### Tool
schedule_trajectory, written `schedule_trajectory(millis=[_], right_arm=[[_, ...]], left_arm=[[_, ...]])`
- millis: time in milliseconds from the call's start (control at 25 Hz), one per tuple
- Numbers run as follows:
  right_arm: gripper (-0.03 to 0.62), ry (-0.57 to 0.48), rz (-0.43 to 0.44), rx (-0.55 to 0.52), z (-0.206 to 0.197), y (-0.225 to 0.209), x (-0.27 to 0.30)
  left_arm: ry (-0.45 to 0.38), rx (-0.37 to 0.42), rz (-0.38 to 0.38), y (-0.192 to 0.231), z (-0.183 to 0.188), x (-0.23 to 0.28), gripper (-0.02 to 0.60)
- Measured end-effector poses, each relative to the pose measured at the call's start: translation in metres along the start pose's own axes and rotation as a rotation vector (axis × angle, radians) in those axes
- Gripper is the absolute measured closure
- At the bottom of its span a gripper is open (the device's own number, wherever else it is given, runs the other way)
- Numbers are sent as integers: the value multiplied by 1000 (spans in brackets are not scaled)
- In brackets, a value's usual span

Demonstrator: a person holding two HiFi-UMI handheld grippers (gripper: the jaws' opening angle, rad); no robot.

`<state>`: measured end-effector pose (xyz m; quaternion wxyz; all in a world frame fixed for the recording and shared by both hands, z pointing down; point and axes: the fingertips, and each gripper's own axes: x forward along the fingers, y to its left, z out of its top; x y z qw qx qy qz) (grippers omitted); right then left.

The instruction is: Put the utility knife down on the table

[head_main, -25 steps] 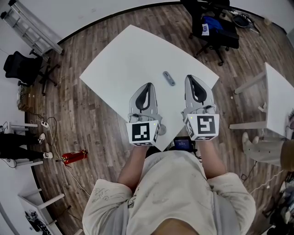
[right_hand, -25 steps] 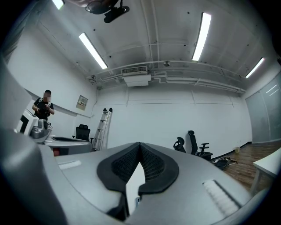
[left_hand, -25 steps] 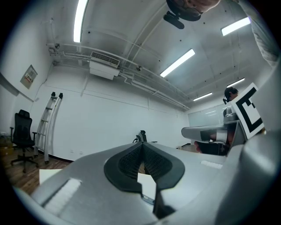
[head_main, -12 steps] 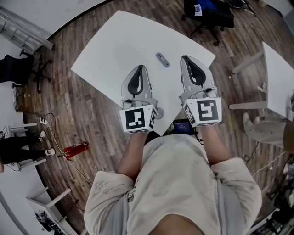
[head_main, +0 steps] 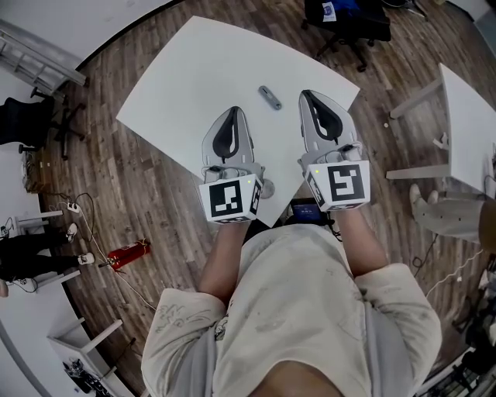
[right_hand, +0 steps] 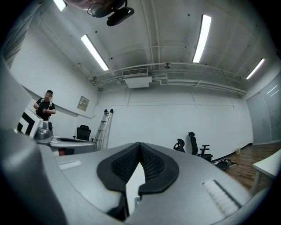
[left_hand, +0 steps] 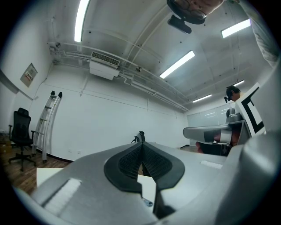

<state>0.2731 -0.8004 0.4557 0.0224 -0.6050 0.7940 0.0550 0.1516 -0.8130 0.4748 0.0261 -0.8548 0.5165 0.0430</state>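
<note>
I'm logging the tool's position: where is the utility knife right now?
In the head view, the small grey utility knife lies on the white table, just beyond and between the left gripper and right gripper.

Office-style lab or test room. White worktop [head_main: 194, 70] under the left tongs [head_main: 235, 111] and right tongs [head_main: 305, 94], bare plank floor [head_main: 132, 178] all round it. Black office chair [head_main: 349, 19] ahead of the right tongs, second white table [head_main: 465, 116] off to their right. Folding ladder [left_hand: 46, 123] leans on the plain white wall [left_hand: 101, 118] ahead-left of the left tongs. Overhead: strip lights [right_hand: 202, 37], exposed pipes [left_hand: 149, 85], air-con unit [left_hand: 104, 69]. Behind-left of the left tongs, what looks like a red fire extinguisher [head_main: 124, 257] on the floor.
</note>
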Motion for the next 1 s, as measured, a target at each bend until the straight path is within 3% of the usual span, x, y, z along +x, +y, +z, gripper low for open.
schedule_trajectory(millis=[320, 1000], right_arm=[[589, 8, -18, 14, 26, -4, 2], [588, 14, -14, 10, 20, -24, -4]], left_arm=[[1, 0, -4, 4, 32, 2, 561], [2, 5, 2, -13, 27, 13, 561]])
